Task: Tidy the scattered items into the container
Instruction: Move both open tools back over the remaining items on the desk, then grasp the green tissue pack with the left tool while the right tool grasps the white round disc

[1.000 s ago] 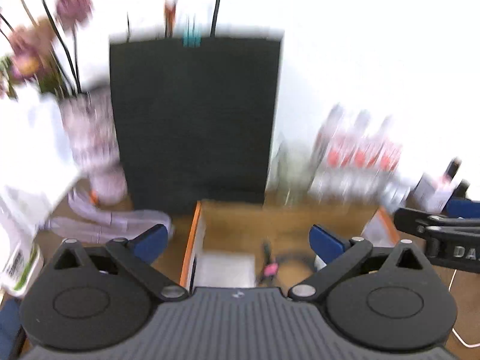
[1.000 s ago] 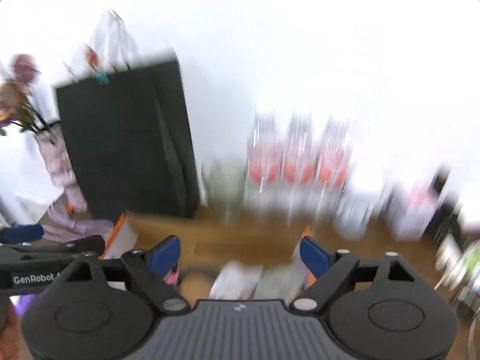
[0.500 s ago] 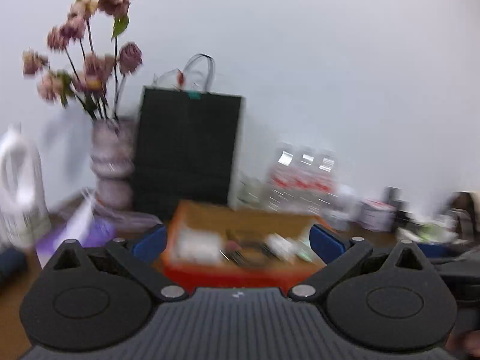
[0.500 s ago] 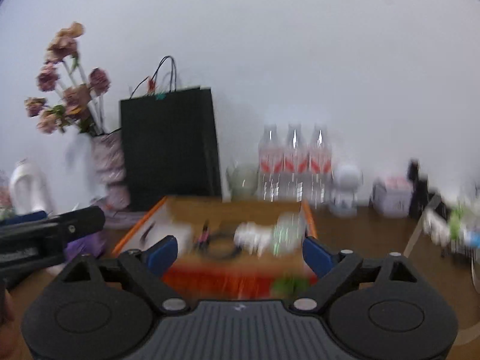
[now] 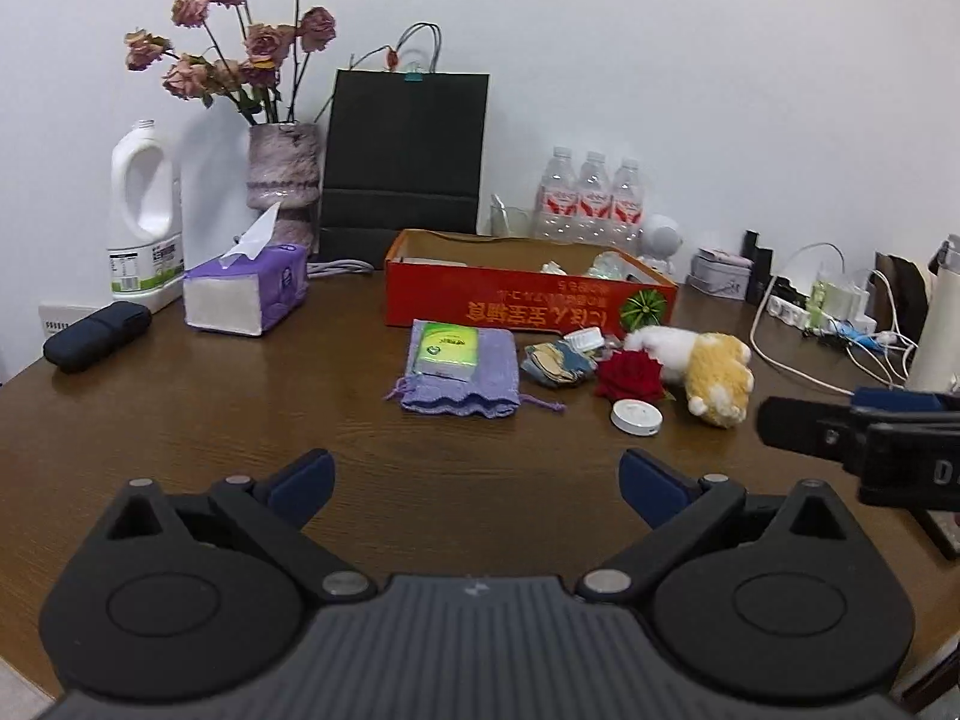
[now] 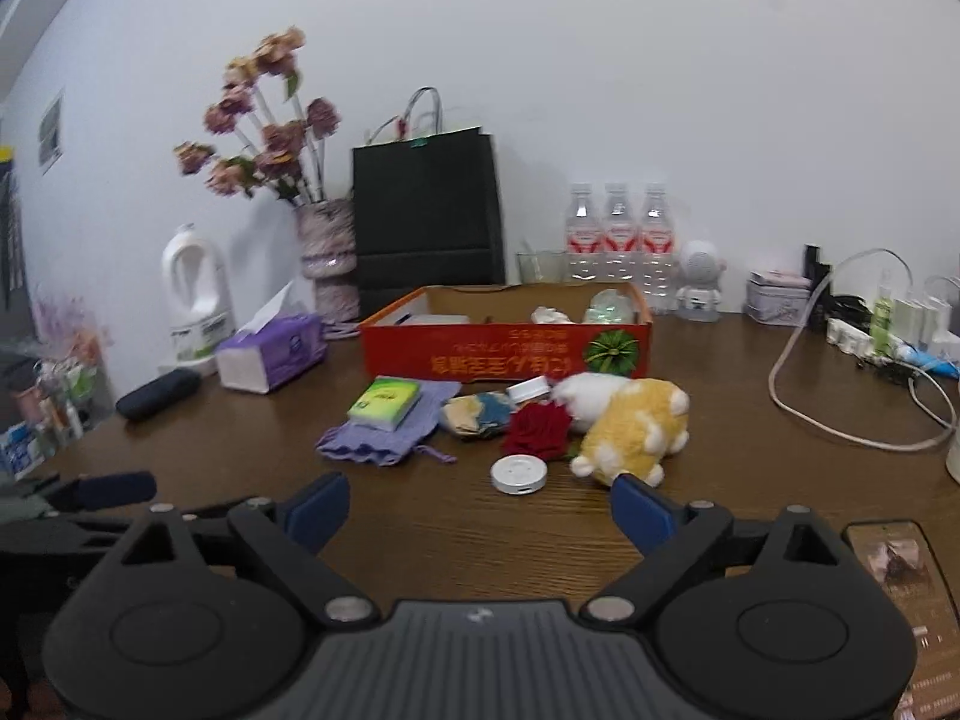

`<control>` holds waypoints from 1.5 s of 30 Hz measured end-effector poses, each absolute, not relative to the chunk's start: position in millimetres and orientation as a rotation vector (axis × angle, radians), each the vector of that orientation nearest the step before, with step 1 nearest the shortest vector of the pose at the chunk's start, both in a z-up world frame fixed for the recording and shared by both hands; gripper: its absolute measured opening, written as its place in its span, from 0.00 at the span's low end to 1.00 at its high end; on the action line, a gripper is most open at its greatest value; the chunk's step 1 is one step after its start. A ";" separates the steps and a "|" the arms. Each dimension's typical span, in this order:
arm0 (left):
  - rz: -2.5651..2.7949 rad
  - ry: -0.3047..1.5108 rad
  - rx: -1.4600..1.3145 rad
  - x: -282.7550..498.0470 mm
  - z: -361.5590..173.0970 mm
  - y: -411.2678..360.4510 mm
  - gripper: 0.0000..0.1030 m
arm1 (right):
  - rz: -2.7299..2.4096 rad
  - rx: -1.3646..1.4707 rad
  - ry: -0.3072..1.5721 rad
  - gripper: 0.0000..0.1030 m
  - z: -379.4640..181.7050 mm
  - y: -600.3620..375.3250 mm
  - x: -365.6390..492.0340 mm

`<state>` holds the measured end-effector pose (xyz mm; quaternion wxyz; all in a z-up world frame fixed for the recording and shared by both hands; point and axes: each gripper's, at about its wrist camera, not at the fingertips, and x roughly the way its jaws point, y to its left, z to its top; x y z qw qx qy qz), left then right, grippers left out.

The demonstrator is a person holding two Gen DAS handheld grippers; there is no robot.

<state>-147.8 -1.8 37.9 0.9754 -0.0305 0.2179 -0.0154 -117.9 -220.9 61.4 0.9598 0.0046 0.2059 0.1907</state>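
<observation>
A: Hovering above the near edge of the brown wooden table (image 5: 180, 420), both tongs empty. Left gripper (image 5: 474, 486) spread wide, nothing between the blue pads. Right gripper (image 6: 480, 507) opening at this moment, likewise gripping nothing.

B: Looks like the start of a fresh pick-up, then. Where to aim?

A: Straight ahead, mid-table. Leftmost, a lilac drawstring cloth pouch (image 5: 480, 390) with a green-and-white packet (image 5: 447, 351) lying on top. Right of that, a folded blue-and-beige cloth (image 5: 558, 363), a small white cap (image 5: 585, 337), a red fabric rose (image 5: 630, 375) and, nearest, a flat round white disc (image 5: 636, 417). Furthest right, a white-and-tan plush toy (image 5: 714, 372). All outside the red-orange cardboard box (image 5: 528, 300), just behind them toward the far wall.

B: Partly filled already?

A: Seemingly so, judging by pale shapes above the rim at the right end; too small to identify.

B: Next move?

A: Probably reaching forward and down: right gripper toward plush toy or disc, left toward packet and pouch. Calls for straddling one item, closing, lifting over the box's near wall, releasing inside. Worth watching the disc: flat on the wood, little for pads to catch.
</observation>
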 end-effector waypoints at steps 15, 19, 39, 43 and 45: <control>-0.091 0.431 0.051 1.5 58.2 13.5 0.94 | 0.399 -0.036 0.556 0.73 36.6 -202.2 -30.8; -0.074 0.548 0.072 71.5 37.1 7.6 0.75 | 0.409 -0.061 0.608 0.68 24.2 -186.9 0.9; -0.166 0.565 -0.062 -12.7 57.7 25.7 0.44 | 0.452 -0.096 0.612 0.37 24.2 -183.2 9.5; -0.171 0.651 -0.007 -67.5 35.9 8.0 0.44 | 0.464 -0.093 0.653 0.37 20.1 -191.1 -22.9; -0.169 0.675 -0.009 -84.4 28.5 6.6 0.45 | 0.472 -0.091 0.676 0.37 17.2 -192.8 -37.8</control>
